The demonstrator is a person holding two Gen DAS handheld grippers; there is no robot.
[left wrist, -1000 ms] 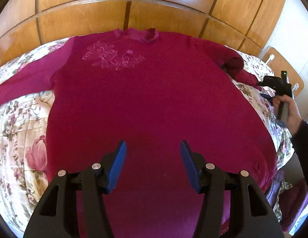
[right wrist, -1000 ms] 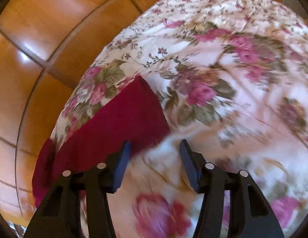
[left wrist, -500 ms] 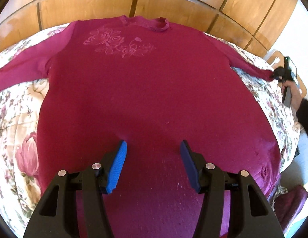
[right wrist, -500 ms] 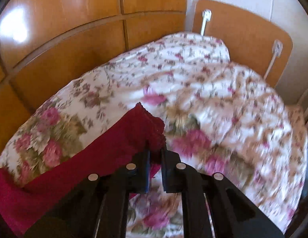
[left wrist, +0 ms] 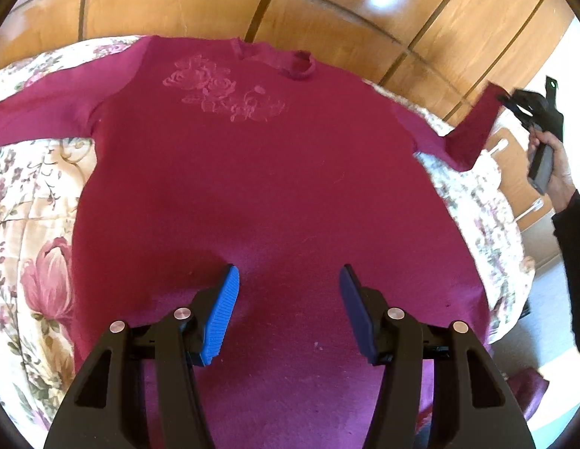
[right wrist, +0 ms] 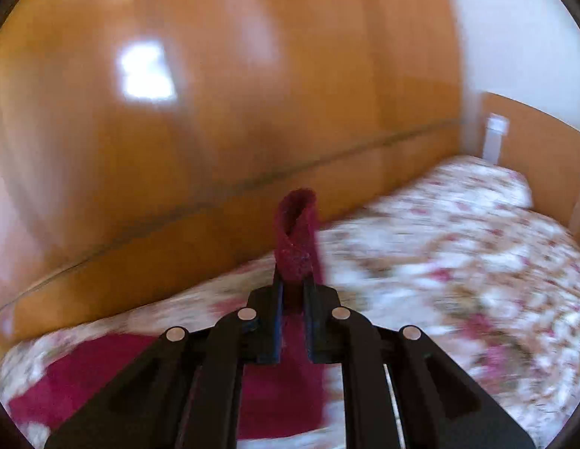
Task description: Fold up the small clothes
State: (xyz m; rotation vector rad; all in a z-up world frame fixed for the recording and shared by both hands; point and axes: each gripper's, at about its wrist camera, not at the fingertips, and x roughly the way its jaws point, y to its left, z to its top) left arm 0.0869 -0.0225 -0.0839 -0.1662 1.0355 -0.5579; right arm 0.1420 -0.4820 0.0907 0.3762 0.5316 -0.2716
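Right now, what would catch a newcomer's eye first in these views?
A magenta sweater lies flat across the floral bedspread, filling the left wrist view. At far right, its sleeve is lifted off the bed, the cuff clamped in the right gripper. The left gripper hangs open above the sweater's lower half.

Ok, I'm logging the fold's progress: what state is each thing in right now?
Sweater: spread flat, face up on the bed, not yet folded.
Right sleeve: cuff lifted off the quilt.
Left sleeve: stretched out flat.
Right gripper: shut on the cuff.
Left gripper: open, above the sweater's lower part, holding nothing.
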